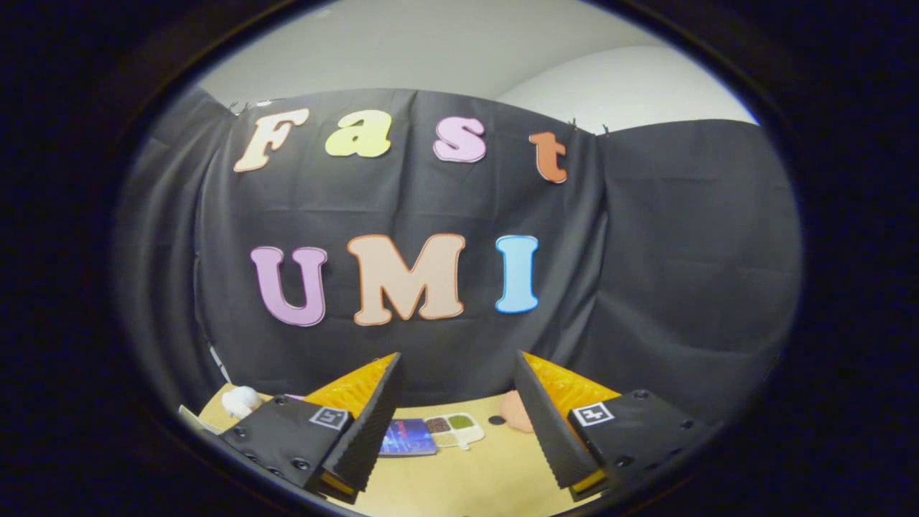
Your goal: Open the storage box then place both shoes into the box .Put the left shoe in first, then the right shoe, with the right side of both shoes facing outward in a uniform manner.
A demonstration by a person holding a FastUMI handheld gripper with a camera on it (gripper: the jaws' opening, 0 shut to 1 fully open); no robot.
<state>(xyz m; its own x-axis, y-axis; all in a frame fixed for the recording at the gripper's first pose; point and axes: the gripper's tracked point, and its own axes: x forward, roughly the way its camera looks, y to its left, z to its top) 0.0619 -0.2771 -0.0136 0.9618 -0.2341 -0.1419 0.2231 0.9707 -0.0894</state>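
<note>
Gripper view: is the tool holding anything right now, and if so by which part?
Nothing is held. The tool is open, its fingers apart over the table, with only bare tabletop between them.

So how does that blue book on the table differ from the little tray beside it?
The blue book is dark and glossy; the tray is pale, split into compartments holding brown and green contents. The book lies nearer the hand-held gripper, whose fingers are open on nothing. Both lie flat on the table, touching or nearly so.
</note>
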